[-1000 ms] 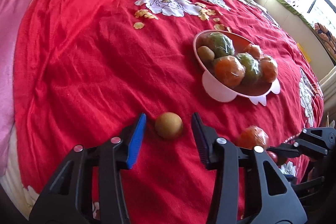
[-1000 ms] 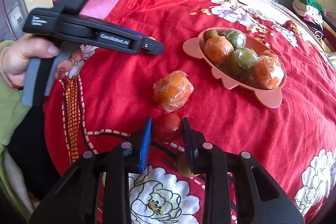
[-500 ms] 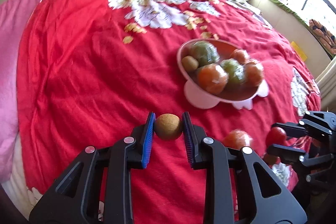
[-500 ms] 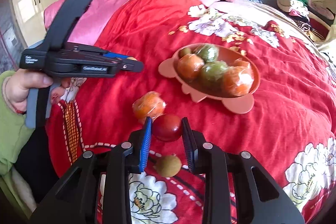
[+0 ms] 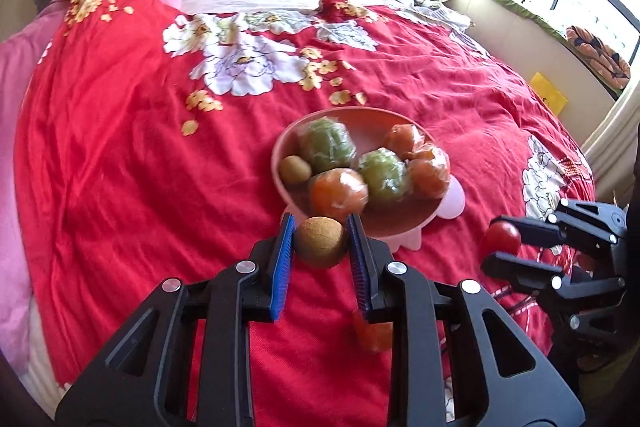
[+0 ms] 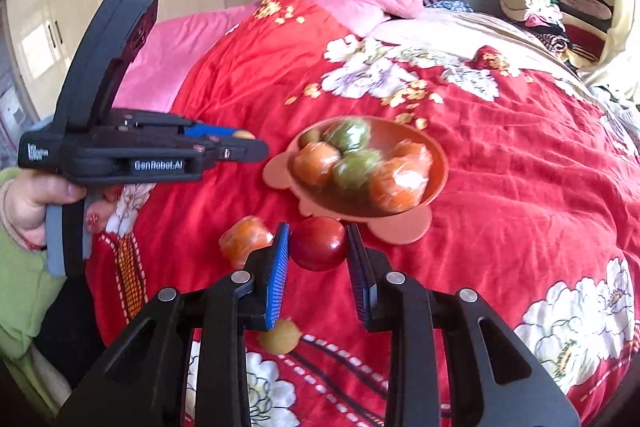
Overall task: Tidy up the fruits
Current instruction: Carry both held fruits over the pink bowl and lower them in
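Gripping across widest girth: left gripper (image 5: 320,241) clamped on brown fruit (image 5: 320,242), judged firm, light; right gripper (image 6: 318,243) clamped on red fruit (image 6: 319,243), judged smooth, slippery, bruisable.

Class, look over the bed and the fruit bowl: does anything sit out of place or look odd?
Yes. Two fruits lie loose on the red bedspread rather than in the pink bowl: a plastic-wrapped orange and a small brown fruit nearer the camera. Nothing looks spilled or damaged.
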The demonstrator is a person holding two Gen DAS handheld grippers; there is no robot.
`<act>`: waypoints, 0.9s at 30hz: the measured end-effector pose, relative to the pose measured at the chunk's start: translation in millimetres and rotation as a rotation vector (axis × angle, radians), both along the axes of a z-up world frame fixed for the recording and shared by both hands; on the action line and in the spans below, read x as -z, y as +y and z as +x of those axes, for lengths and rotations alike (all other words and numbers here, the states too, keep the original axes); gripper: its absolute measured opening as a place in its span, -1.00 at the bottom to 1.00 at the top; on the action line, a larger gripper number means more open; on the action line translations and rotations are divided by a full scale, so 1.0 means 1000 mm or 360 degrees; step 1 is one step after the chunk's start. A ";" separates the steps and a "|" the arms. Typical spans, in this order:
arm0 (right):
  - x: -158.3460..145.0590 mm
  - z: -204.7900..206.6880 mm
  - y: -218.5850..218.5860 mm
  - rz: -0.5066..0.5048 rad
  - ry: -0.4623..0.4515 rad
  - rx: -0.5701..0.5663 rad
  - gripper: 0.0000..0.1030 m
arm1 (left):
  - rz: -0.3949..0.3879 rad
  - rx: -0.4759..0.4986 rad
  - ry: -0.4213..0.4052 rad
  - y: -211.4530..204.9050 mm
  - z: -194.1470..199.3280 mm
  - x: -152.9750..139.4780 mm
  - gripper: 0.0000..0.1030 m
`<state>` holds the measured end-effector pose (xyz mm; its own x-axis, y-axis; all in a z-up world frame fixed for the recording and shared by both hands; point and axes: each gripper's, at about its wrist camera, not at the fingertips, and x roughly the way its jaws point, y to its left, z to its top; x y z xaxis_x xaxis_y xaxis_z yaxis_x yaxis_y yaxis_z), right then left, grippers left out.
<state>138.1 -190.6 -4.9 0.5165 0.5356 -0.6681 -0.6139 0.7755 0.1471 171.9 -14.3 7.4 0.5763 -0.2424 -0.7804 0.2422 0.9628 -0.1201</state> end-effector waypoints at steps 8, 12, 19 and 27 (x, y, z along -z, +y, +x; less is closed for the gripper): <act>-0.010 0.020 -0.024 0.0052 -0.0040 0.0105 -0.48 | 0.0015 0.0055 0.0021 -0.023 0.009 0.006 -0.63; -0.013 0.030 -0.034 0.0065 -0.0062 0.0149 -0.48 | 0.0018 0.0067 0.0035 -0.031 0.012 0.010 -0.63; -0.015 0.044 -0.044 0.0064 -0.0085 0.0194 -0.48 | 0.0026 0.0090 0.0058 -0.043 0.016 0.017 -0.63; -0.015 0.058 -0.048 0.0058 -0.0100 0.0204 -0.48 | 0.0028 0.0113 0.0083 -0.053 0.020 0.025 -0.63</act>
